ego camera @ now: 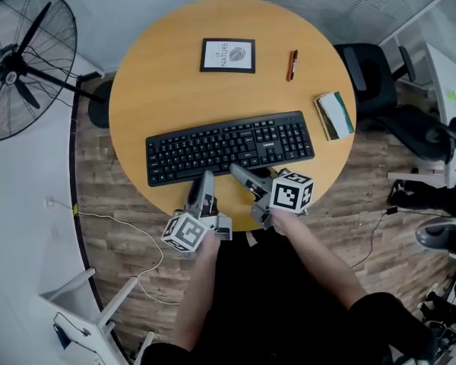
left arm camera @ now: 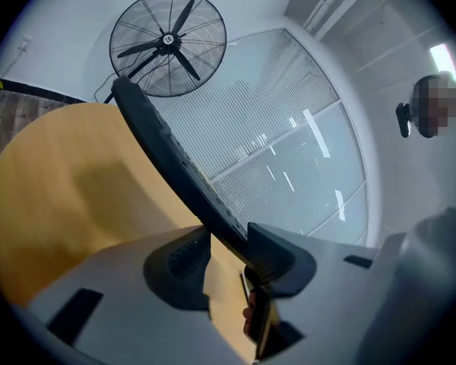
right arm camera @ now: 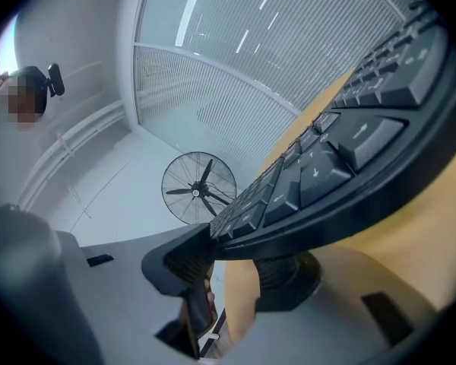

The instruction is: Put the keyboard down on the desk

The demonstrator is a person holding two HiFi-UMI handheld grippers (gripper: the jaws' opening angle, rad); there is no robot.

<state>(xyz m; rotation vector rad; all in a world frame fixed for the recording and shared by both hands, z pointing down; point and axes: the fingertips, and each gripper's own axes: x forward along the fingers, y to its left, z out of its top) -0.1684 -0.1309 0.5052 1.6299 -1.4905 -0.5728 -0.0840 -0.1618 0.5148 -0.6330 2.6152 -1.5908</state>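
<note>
The round wooden table fills the middle of the head view. Over its near half sits the keyboard: black, long and slim, with white-lettered keys and a number pad at its right end. Its near long edge is raised off the tabletop; whether the far edge touches cannot be told. The left gripper and the right gripper, close together, each clamp that near edge. Well behind lie a small book, a framed card and a red pen.
</note>
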